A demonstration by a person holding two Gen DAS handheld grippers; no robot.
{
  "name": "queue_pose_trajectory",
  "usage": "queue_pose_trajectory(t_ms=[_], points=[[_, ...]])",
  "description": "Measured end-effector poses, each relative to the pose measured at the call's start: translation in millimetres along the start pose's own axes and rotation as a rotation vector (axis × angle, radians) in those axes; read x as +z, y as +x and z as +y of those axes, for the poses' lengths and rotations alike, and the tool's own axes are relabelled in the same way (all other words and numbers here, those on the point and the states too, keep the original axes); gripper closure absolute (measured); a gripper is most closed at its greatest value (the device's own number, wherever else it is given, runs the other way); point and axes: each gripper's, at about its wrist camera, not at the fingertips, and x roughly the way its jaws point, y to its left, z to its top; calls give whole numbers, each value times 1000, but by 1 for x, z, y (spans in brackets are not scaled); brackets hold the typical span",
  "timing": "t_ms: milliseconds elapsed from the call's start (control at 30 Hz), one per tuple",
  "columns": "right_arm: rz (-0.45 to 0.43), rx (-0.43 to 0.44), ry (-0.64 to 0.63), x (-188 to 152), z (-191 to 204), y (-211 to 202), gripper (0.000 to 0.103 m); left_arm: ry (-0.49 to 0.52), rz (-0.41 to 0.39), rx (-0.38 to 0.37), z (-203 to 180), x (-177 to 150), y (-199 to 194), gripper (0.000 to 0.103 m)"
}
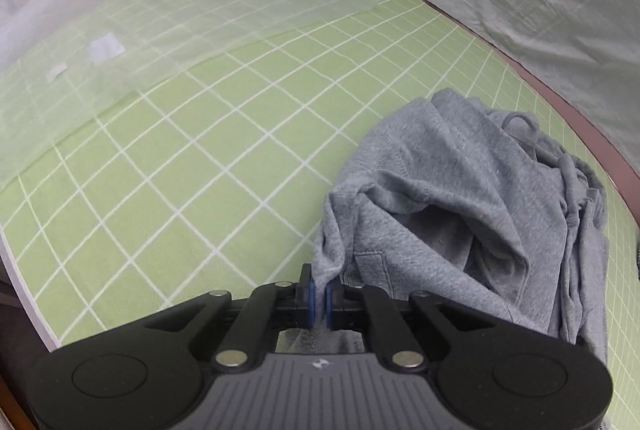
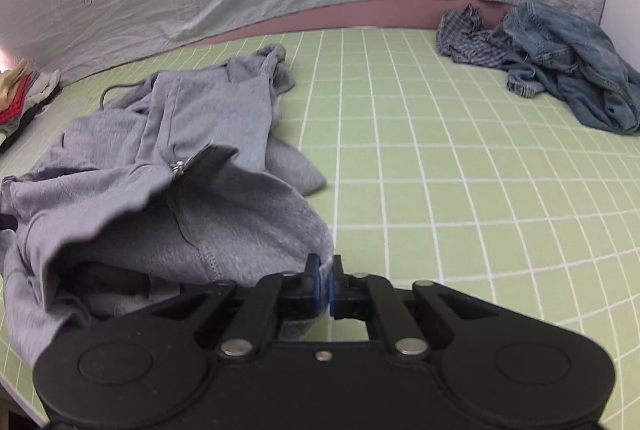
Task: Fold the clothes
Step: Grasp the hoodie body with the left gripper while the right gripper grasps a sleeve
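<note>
Both the left gripper (image 1: 320, 304) and the right gripper (image 2: 325, 286) have their fingers pinched on the crumpled grey cotton garment (image 1: 460, 213) lying on the green grid-patterned bed sheet (image 1: 200, 149).

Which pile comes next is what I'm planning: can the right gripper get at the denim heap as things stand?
Probably not right away. The right gripper is shut on the grey garment, so it must let go first. The path over the green grid sheet to the denim heap looks free.
</note>
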Motion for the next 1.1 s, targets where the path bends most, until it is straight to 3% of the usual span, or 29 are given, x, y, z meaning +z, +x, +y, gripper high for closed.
queue_pose_trajectory(t_ms=[167,267,367,467,600,733,900,1100], points=[[26,8,0,-5,1,3,97,114,-35,35,-17,-4,-4,90],[7,-6,17,4,-3,0,81,148,-35,52,-21,-3,-2,80],[-27,-17,52,17,-10,-9,73,148,-22,52,-19,-3,1,70],[-86,-43,112,30,-19,-18,57,131,1,47,-17,-5,6,65],[-105,-51,153,45,-23,-9,55,120,25,40,-17,-5,11,62],[-85,2,151,57,-12,14,55,127,40,39,-17,-5,16,58],[-39,131,179,69,8,48,51,124,55,32,-15,-3,24,56],[33,150,159,76,24,81,45,163,46,60,-23,-3,27,53]])
